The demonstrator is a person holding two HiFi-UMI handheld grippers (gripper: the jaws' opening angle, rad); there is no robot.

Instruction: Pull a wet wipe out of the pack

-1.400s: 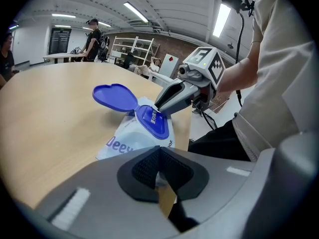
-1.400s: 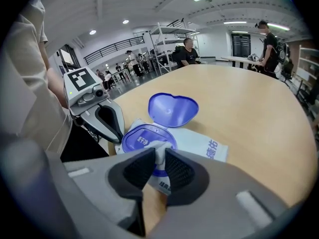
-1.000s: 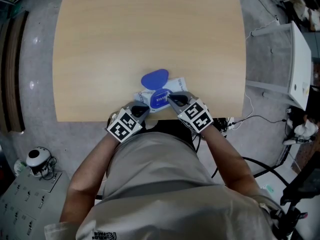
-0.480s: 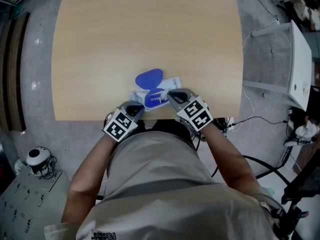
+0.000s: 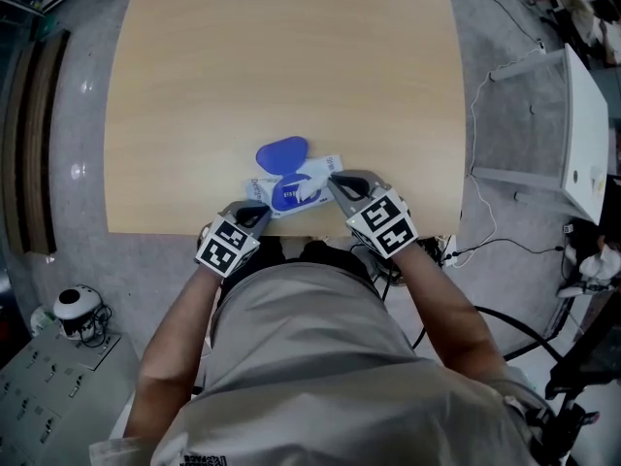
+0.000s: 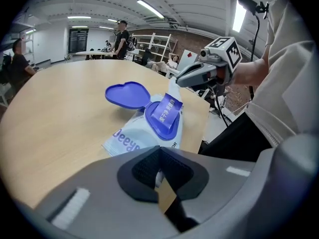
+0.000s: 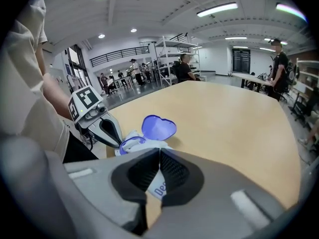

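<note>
The wet wipe pack [image 5: 309,175] lies near the table's front edge, white with blue print. Its blue heart-shaped lid [image 5: 281,153] is flipped open, and a blue seal flap [image 6: 167,111] stands up from the opening. My left gripper [image 5: 259,210] is shut at the pack's near left corner, with a white sliver of the pack [image 6: 127,142] between its pads. My right gripper [image 5: 334,180] is shut at the pack's right end, pinching the raised end fin. From the right gripper view, the pack [image 7: 158,189] shows just under the jaws and the left gripper [image 7: 121,142] pinches its far end.
The wooden table [image 5: 281,56] stretches away behind the pack. My body stands against the front edge. On the floor to the right are cables [image 5: 485,241] and a white bench [image 5: 582,134]. People and shelving stand far off in the hall.
The pack has slid left and turned a little along the front edge. My left gripper moved left with it; the right gripper stayed almost where it was.
</note>
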